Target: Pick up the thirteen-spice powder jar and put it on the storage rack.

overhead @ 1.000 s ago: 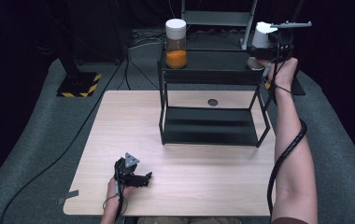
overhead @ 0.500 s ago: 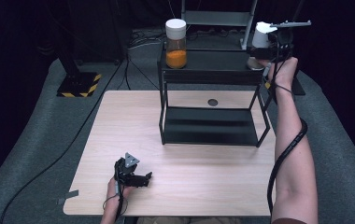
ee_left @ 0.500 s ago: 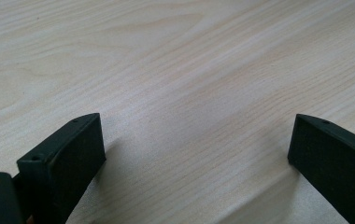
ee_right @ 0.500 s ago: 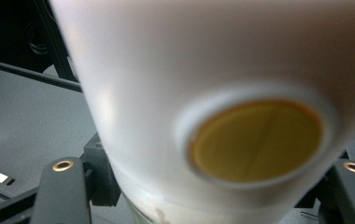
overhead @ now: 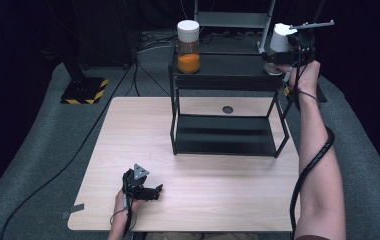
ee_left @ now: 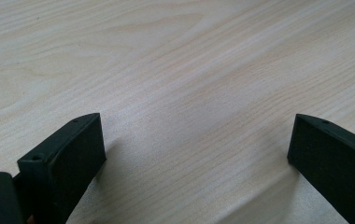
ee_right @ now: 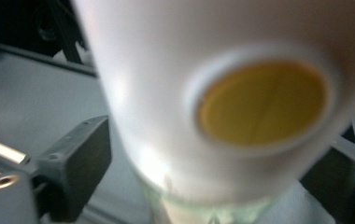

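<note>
White lid: we saw a white-capped jar [overhead: 279,44] at the right end of the black shelf's [overhead: 228,75] top deck, hard against our right gripper [overhead: 277,61].
Right gripper: its jaws had just been opening; in the right gripper view the jar [ee_right: 203,107] stood between them, the left jaw a little clear of its side, the right jaw half hidden behind it, so we could not tell if that one touched.
Left gripper: we found the left gripper [overhead: 148,191] resting near the front edge of the tabletop [overhead: 143,130], toward the left corner; its jaws stood wide apart with bare wood [ee_left: 189,84] between them.
Other jar: we noted an orange-filled jar [overhead: 188,46] at the left end of the shelf top.
</note>
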`<state>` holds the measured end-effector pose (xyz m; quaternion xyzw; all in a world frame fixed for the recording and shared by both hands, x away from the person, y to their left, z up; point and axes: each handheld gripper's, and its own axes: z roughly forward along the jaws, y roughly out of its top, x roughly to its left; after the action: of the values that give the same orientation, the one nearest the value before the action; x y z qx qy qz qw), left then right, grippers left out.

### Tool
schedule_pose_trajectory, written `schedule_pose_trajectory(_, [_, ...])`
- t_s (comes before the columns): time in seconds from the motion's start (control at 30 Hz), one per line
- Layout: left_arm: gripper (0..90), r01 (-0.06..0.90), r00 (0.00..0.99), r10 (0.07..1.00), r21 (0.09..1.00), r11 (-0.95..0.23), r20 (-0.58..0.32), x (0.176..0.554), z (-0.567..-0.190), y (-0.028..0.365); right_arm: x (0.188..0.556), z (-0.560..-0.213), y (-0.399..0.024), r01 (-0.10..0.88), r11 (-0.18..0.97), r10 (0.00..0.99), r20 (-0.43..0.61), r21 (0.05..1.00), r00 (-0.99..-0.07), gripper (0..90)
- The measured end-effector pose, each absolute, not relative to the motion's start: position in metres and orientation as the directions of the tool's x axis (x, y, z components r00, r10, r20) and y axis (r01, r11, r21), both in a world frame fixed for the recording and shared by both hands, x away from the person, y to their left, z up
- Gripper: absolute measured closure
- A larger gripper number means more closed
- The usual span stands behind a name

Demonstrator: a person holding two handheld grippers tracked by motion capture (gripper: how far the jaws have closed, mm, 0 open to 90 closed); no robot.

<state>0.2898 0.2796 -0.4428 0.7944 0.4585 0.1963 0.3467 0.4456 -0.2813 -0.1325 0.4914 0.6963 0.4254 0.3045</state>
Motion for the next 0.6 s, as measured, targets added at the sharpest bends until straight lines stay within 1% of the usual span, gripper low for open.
schedule_pose_trajectory(0.07, [3.7,0.592,0.502,0.865,0.731,-0.339,-0.006,0.290,-0.443,0.280,0.440,-0.130,-0.284,0.424,0.171,0.939,-0.017,0.889,-0.344,3.2])
schedule_pose_trajectory(0.13, [3.7,0.592,0.502,0.865,0.731,-0.339,-0.006,0.290,-0.443,0.280,0.432,-0.128,-0.287,0.416,0.188,0.931,-0.027,0.889,-0.364,1.9])
schedule_pose_trajectory(0.3, [3.7,0.592,0.502,0.865,0.731,-0.338,-0.006,0.290,-0.443,0.280,0.408,-0.129,-0.291,0.398,0.249,0.913,-0.077,0.883,-0.400,1.0])
schedule_pose_trajectory(0.47, [3.7,0.592,0.502,0.865,0.731,-0.339,-0.006,0.290,-0.443,0.280,0.384,-0.139,-0.295,0.392,0.303,0.897,-0.121,0.868,-0.425,0.6])
schedule_pose_trajectory(0.6, [3.7,0.592,0.502,0.865,0.731,-0.339,-0.005,0.290,-0.443,0.280,0.363,-0.157,-0.299,0.391,0.331,0.888,-0.144,0.859,-0.436,0.5])
